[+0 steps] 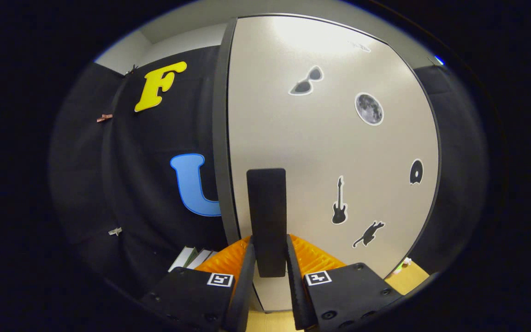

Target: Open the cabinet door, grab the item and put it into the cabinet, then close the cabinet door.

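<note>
Now at the cabinet, first step of the task by my reading: getting the door open. I have the claw point(268, 267) up against the cabinet door point(330, 138), and its two fingers point(246, 276) straddle the dark upright handle point(267, 221) near the door's left edge. Both pads look pressed against the handle's lower end, so I call it pinching the handle. Door face is pale, dotted with stickers: sunglasses point(306, 82), a moon point(369, 109), a guitar point(339, 203), a cat point(368, 233). It appears closed or nearly so; I cannot tell whether a gap has started along the dark frame edge point(221, 138).

The item to stow I cannot identify. Some pale book-like edges point(192, 258) sit low left beyond the fingers, and a strip of the table point(413, 279) shows lower right.

Next move, as I judge it: keep the pinch firm and pull back along the door's swing arc, not straight out, or the pads may slide off the handle.
</note>
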Demonstrator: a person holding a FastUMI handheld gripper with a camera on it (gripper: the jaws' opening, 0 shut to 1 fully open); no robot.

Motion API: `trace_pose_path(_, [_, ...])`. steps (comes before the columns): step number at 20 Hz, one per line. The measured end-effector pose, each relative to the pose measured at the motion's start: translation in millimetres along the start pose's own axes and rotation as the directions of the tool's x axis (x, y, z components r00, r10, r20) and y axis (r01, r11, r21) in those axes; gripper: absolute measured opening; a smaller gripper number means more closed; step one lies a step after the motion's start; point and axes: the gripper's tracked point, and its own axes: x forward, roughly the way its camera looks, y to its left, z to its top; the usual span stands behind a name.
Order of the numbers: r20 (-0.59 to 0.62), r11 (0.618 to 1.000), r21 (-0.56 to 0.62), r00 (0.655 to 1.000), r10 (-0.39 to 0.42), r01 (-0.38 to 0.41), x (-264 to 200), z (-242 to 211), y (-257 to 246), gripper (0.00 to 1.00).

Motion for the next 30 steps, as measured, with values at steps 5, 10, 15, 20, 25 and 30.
trace_pose_path(5, [0.06, 0.995, -0.069, 0.996, -0.061, 0.065, 0, 4, 0, 0.34])
trace_pose_path(10, [0.042, 0.998, -0.06, 0.999, -0.02, 0.022, -1, 4, 0, 0.17])
trace_pose_path(15, [0.021, 0.997, -0.057, 0.998, 0.051, -0.05, -20, 2, 2, 0.17])
trace_pose_path(20, [0.023, 0.987, -0.037, 0.988, 0.155, -0.154, -65, 4, 2, 0.16])
trace_pose_path(25, [0.027, 0.975, -0.03, 0.974, 0.223, -0.222, -93, 5, -11, 0.16])
trace_pose_path(30, [0.037, 0.974, -0.049, 0.974, 0.224, -0.222, -115, 6, -30, 0.17])
